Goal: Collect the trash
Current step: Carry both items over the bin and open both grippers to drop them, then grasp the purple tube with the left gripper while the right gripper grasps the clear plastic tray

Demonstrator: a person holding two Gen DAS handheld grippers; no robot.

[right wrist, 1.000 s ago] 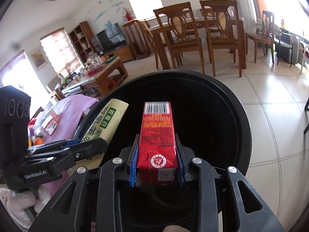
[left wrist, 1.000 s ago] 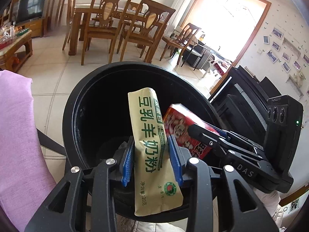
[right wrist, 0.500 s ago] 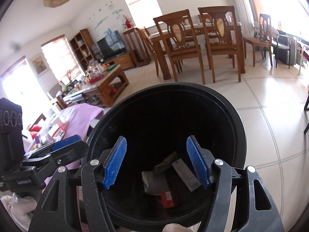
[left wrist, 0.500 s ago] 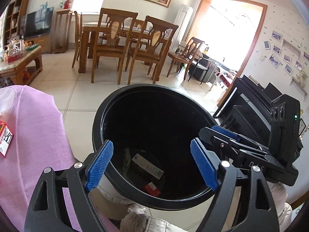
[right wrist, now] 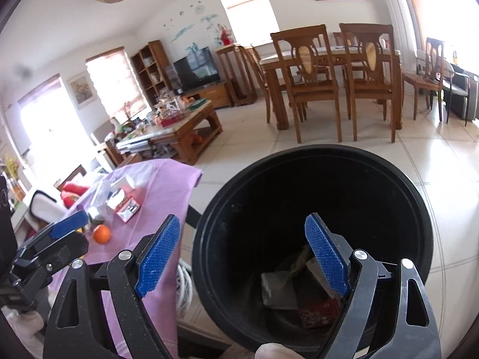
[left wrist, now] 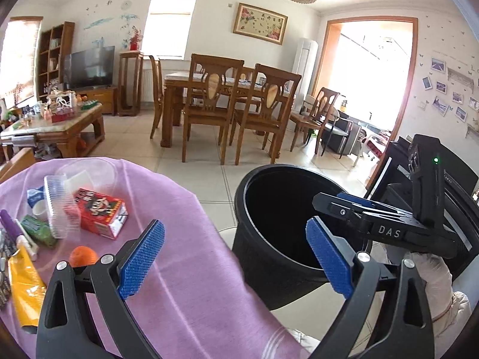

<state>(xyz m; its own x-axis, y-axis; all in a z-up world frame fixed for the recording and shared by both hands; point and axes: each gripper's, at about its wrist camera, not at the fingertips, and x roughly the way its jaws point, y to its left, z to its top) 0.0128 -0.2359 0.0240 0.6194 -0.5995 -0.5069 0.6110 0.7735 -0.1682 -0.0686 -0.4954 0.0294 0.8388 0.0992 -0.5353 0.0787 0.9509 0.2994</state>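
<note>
Left wrist view, left gripper (left wrist: 236,257) apart over purple cloth (left wrist: 191,269), right gripper (right wrist: 244,257) apart above black bin (right wrist: 419,209).

The letters "DAS" stand in white on the black body of the right tool (left wrist: 356,206), seen from the left wrist view. Print on the red carton (left wrist: 100,214) is too blurred to read.
</note>
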